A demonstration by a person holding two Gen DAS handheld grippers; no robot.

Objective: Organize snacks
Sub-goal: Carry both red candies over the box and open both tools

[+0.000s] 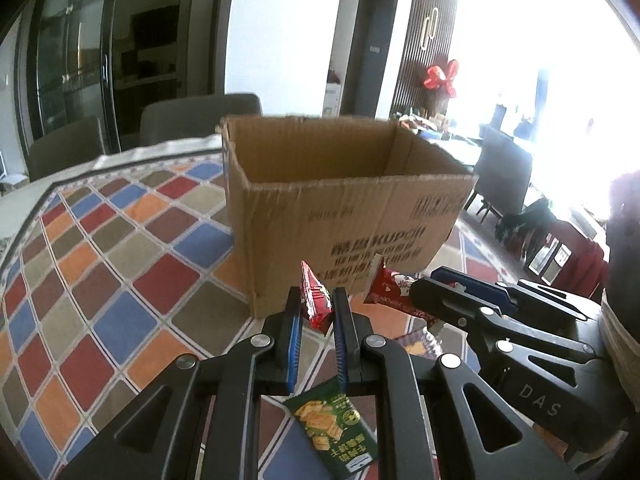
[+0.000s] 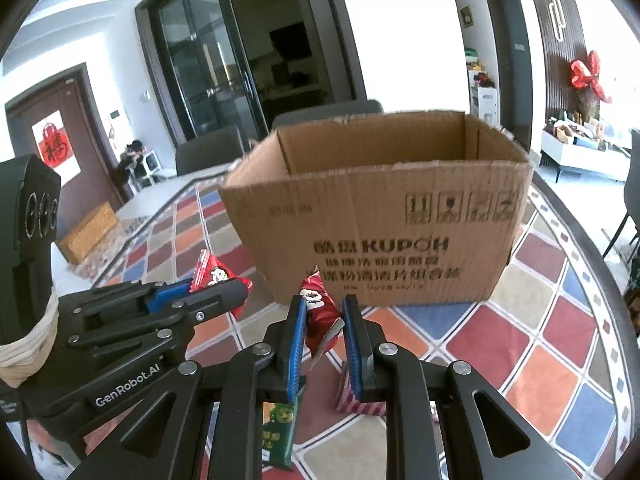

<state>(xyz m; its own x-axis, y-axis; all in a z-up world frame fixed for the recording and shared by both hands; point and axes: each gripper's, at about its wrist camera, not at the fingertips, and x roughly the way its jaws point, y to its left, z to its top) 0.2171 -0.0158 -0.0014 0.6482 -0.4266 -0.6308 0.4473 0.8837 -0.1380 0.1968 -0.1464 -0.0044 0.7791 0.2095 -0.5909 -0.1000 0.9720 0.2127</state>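
Snacks are mid-transfer: the left gripper (image 1: 316,308) has its jaws clamped on one red packet (image 1: 316,300), the right gripper (image 2: 323,320) on another red packet (image 2: 320,312), both just short of the open cardboard box (image 2: 380,216). A green packet (image 1: 334,424) and a striped one (image 2: 352,396) lie on the bench (image 1: 120,264), likely next.

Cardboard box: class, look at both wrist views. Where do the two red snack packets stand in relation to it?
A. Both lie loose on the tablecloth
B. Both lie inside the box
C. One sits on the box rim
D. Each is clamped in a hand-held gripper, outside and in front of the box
D: the left hand-held gripper clamps one red snack packet, the right hand-held gripper clamps the other red packet, both short of the cardboard box.
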